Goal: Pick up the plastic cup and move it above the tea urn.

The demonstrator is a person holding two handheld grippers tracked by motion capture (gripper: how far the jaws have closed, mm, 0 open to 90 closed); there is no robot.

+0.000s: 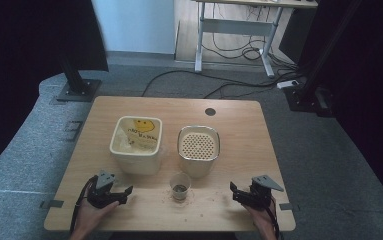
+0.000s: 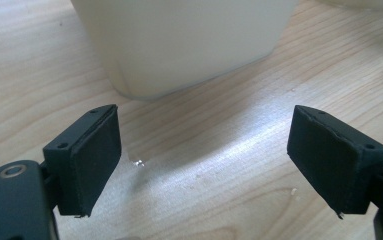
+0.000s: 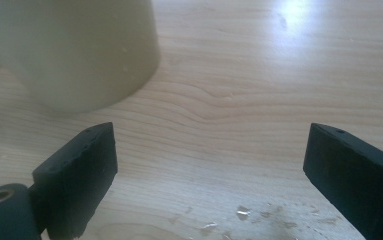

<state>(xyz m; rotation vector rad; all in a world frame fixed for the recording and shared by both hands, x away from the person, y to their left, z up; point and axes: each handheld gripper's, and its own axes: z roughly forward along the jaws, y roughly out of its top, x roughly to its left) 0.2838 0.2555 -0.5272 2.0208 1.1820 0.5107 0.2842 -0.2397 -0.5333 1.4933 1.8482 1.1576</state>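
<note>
A cream square tub [image 1: 136, 145] with a yellow smiley bag inside stands left of centre on the wooden table [image 1: 239, 130]. Beside it is a cream container with a perforated insert [image 1: 198, 149]. A small clear cup [image 1: 180, 186] with dark bits at its bottom sits in front of them. My left gripper [image 1: 124, 192] rests open on the table near the front left, and the tub's wall [image 2: 179, 45] rises just beyond its jaws. My right gripper [image 1: 235, 192] lies open at the front right, with the perforated container's side [image 3: 74, 50] ahead to its left. Nothing is between either pair of jaws.
Small crumbs and flakes [image 3: 244, 212] lie scattered on the wood around the cup. A dark round cable hole [image 1: 210, 111] marks the table's far edge. Black stand bases [image 1: 79, 90] and cables [image 1: 219, 85] are on the grey floor beyond.
</note>
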